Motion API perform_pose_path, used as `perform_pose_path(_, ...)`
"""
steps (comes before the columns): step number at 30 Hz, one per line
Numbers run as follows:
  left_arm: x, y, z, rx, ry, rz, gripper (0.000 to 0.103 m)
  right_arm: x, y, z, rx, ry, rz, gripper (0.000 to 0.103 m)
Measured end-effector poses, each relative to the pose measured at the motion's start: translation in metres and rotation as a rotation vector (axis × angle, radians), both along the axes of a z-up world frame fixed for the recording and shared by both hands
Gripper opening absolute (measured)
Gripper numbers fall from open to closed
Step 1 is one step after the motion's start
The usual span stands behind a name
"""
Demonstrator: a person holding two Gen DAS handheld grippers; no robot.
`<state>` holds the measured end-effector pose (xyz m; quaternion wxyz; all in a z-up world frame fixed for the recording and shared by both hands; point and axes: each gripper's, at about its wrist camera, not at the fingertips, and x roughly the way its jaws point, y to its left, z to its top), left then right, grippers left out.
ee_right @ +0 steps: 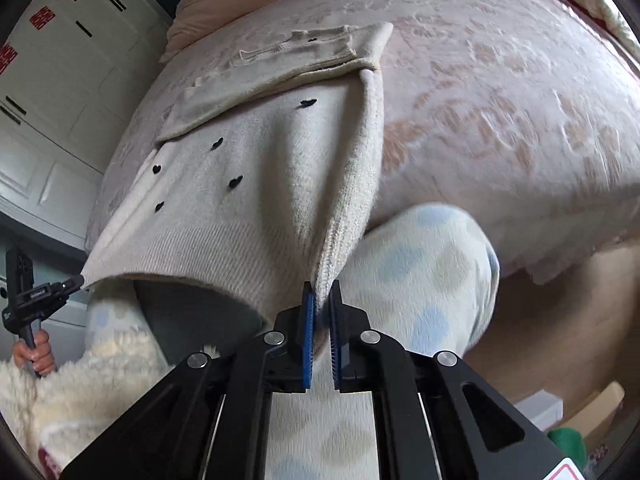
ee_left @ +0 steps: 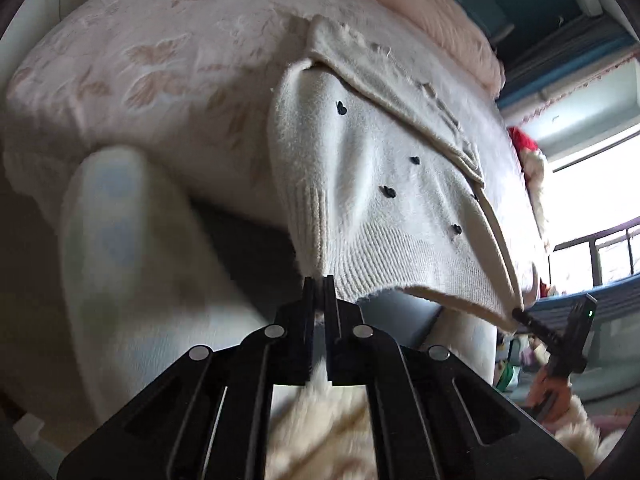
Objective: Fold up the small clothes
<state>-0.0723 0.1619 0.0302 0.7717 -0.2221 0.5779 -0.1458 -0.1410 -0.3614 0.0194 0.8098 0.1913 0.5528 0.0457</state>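
The sweater (ee_left: 384, 184) lay on the bed (ee_left: 152, 64), its ribbed hem drawn off the near edge toward both tongs. The left tongs (ee_left: 319, 280) stood narrow, pinching one hem corner at the fingertips. The right tongs (ee_right: 321, 286) stood narrow as well, gripping the other hem corner between blue pads (ee_right: 308, 332).

The left view showed the right tongs from outside, far to the right of the left tongs, their tips on the far hem corner, with a bright window (ee_left: 592, 200) beyond. The right view showed the left tongs from outside, far to the left of the right tongs, tips touching the hem and a hand (ee_right: 36, 354) on the handle; white cabinets (ee_right: 60, 80) stood behind. Only this view showed the hand.

Ahead of each pair of tongs, a folded sleeve lay across the upper sweater. A pyjama leg (ee_right: 424, 280) sat under the hem in both views.
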Motion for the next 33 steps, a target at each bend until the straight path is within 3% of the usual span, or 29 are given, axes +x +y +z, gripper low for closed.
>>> perform_pose_path(4, 0.003, -0.008, 0.005, 0.001, 0.022, -0.027, 0.003, -0.002, 0.002, 0.008, 0.024, -0.009, 0.016, 0.006)
perform_pose_path(7, 0.04, -0.012, 0.024, -0.038, -0.037, -0.002, 0.003, 0.023, -0.003, 0.027, 0.058, -0.089, -0.011, 0.006)
perform_pose_path(11, 0.124, -0.022, 0.062, -0.007, -0.203, 0.012, 0.003, 0.101, -0.037, 0.061, 0.062, -0.269, -0.081, 0.006)
perform_pose_path(13, 0.18, -0.033, 0.078, 0.059, -0.309, 0.038, 0.001, 0.157, -0.052, 0.072, 0.035, -0.356, -0.129, 0.006)
perform_pose_path(16, 0.261, -0.049, 0.077, 0.168, -0.374, 0.072, 0.003, 0.234, -0.069, 0.056, 0.047, -0.376, -0.174, 0.011)
perform_pose_path(17, 0.289, -0.051, 0.067, 0.168, -0.368, 0.103, 0.004, 0.261, -0.075, 0.042, 0.014, -0.363, -0.204, 0.017)
perform_pose_path(18, 0.306, -0.051, 0.056, 0.165, -0.354, 0.12, 0.014, 0.279, -0.08, 0.03, -0.031, -0.342, -0.239, 0.026)
perform_pose_path(19, 0.329, -0.047, 0.038, 0.186, -0.3, 0.152, 0.022, 0.29, -0.083, 0.021, -0.064, -0.318, -0.276, 0.027)
perform_pose_path(21, 0.343, -0.039, 0.016, 0.141, -0.204, 0.206, 0.025, 0.296, -0.093, 0.012, -0.009, -0.312, -0.34, 0.029)
perform_pose_path(22, 0.341, -0.036, 0.008, 0.056, -0.183, 0.196, 0.036, 0.291, -0.095, 0.01, 0.031, -0.335, -0.349, 0.036)
perform_pose_path(23, 0.334, -0.034, 0.006, 0.025, -0.181, 0.18, 0.048, 0.283, -0.094, 0.009, 0.041, -0.355, -0.351, 0.056)
perform_pose_path(24, 0.325, -0.035, 0.005, 0.022, -0.19, 0.162, 0.077, 0.276, -0.092, 0.008, 0.023, -0.369, -0.339, 0.069)
perform_pose_path(25, 0.317, -0.04, 0.002, 0.041, -0.207, 0.132, 0.095, 0.272, -0.088, 0.006, -0.002, -0.378, -0.315, 0.07)
perform_pose_path(27, 0.314, -0.05, -0.006, 0.064, -0.21, 0.065, 0.095, 0.279, -0.077, -0.005, -0.074, -0.335, -0.239, 0.07)
perform_pose_path(29, 0.321, -0.07, -0.028, 0.095, -0.138, -0.021, 0.095, 0.288, -0.069, -0.016, -0.111, -0.295, -0.206, 0.07)
perform_pose_path(33, 0.329, -0.089, -0.069, 0.098, -0.033, -0.057, 0.088, 0.315, -0.057, -0.045, -0.125, -0.214, -0.181, 0.071)
